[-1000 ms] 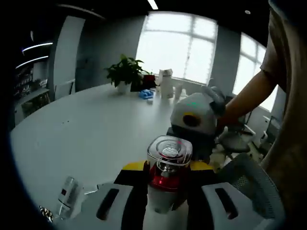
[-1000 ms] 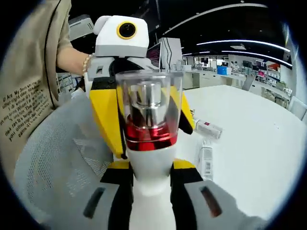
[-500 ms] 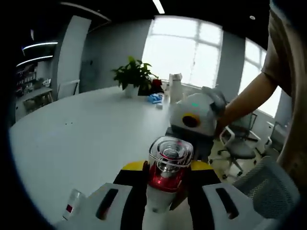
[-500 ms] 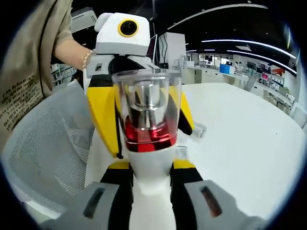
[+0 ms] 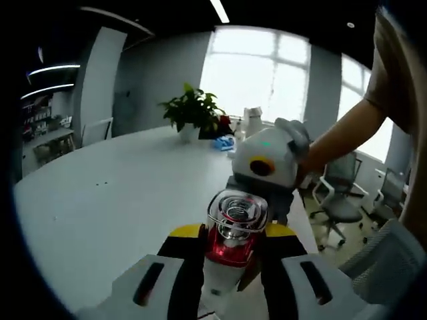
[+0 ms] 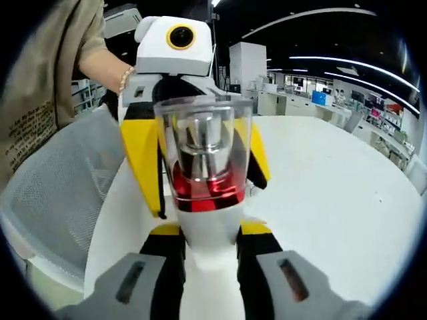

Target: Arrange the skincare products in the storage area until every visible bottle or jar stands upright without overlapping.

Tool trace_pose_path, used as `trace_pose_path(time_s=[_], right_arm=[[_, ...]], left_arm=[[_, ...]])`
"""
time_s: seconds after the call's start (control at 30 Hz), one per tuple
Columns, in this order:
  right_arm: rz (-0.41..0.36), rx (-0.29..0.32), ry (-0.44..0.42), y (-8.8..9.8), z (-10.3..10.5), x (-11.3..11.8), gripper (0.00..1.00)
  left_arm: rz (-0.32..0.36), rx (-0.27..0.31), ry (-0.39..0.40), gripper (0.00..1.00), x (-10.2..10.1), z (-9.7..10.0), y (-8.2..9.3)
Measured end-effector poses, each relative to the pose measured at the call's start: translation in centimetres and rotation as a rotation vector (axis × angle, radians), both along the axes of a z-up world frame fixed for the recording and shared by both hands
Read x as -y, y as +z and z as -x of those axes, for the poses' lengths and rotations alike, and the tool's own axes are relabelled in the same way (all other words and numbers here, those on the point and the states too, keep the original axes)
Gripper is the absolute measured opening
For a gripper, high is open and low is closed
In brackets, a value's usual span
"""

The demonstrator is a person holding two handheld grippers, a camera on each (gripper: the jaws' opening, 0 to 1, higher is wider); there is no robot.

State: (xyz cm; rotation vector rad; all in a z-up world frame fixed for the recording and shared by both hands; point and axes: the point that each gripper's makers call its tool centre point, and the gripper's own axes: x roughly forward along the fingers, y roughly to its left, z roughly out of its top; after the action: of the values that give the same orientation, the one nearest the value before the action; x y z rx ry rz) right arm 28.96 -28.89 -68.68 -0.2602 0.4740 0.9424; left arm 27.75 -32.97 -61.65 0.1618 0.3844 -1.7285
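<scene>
One bottle point(image 5: 230, 243), white with a red band and a clear cap, is clamped from opposite sides by both claws, held above the white table point(image 5: 113, 200). The left gripper point(image 5: 230, 280) grips its lower body; the right gripper point(image 6: 208, 267) does the same, and each shows beyond the bottle in the other's view. Far across the table stand one plant point(image 5: 193, 110) and a few small items too blurred to name. A mesh chair point(image 6: 63, 200) sits left in the right gripper view, a sleeve point(image 6: 40, 87) above it.
</scene>
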Motion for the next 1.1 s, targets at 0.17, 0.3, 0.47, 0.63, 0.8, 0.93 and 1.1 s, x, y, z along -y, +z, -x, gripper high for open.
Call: trace_pose_path(time_s=[0.17, 0.3, 0.47, 0.63, 0.8, 0.93, 1.1], right_arm=[[0.011, 0.001, 0.033, 0.0, -0.9, 0.4, 0.28], [0.015, -0.001, 0.046, -0.1, -1.2, 0.5, 0.28], [0.006, 0.005, 0.028, -0.1, -1.8, 0.7, 0.28], [0.009, 0.000, 0.033, -0.1, -1.9, 0.7, 0.28], [0.004, -0.007, 0.021, -0.2, -1.9, 0.7, 0.29], [0.002, -0.020, -0.003, -0.2, -1.9, 0.7, 0.30], [0.000, -0.044, -0.063, 0.0, -1.9, 0.3, 0.37]], left_arm=[[0.004, 0.016, -0.007, 0.28, 0.5, -0.9, 0.1], [0.009, 0.020, -0.010, 0.28, 0.5, -1.0, 0.3], [0.011, 0.020, -0.011, 0.28, 0.7, -1.2, 0.4], [0.009, 0.023, -0.017, 0.28, 0.7, -1.3, 0.3], [0.007, 0.021, -0.011, 0.28, 0.6, -1.2, 0.4], [0.003, 0.012, -0.010, 0.32, 0.5, -1.0, 0.4], [-0.009, 0.011, 0.008, 0.37, -0.2, -0.6, 0.9]])
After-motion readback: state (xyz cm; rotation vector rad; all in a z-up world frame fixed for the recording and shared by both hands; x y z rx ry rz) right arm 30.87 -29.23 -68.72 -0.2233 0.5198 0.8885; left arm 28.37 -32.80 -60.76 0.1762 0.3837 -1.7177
